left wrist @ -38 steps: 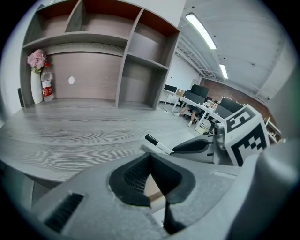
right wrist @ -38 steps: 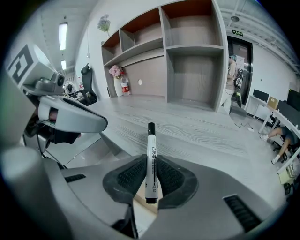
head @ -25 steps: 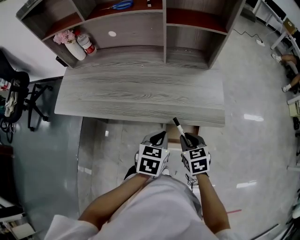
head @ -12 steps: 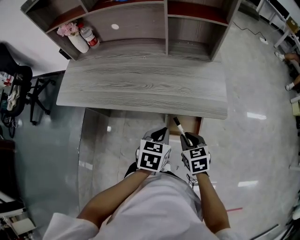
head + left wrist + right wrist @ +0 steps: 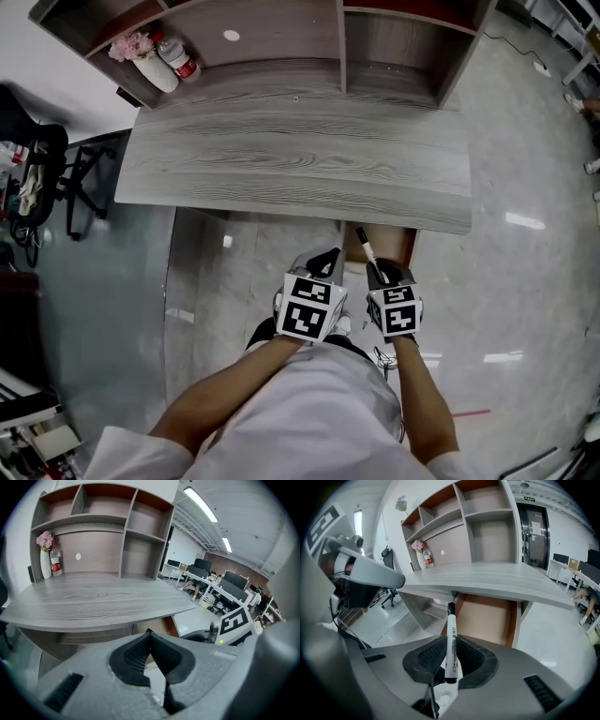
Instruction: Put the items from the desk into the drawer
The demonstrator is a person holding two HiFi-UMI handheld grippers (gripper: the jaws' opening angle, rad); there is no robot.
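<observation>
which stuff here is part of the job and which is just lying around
Job:
marker, gripped in the right claw
open drawer
desk
left claw, shut and empty

Lying about:
flower vase
bottle
shelf unit they stand in

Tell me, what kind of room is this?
Probably an open-plan office: a grey wooden desk with cubby shelves on it, rows of workstations in the background, and strip ceiling lights.

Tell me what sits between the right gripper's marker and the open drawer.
Nothing. In the right gripper view the marker, clamped in the right gripper, points toward the drawer under the desk, with only open air between them.
</observation>
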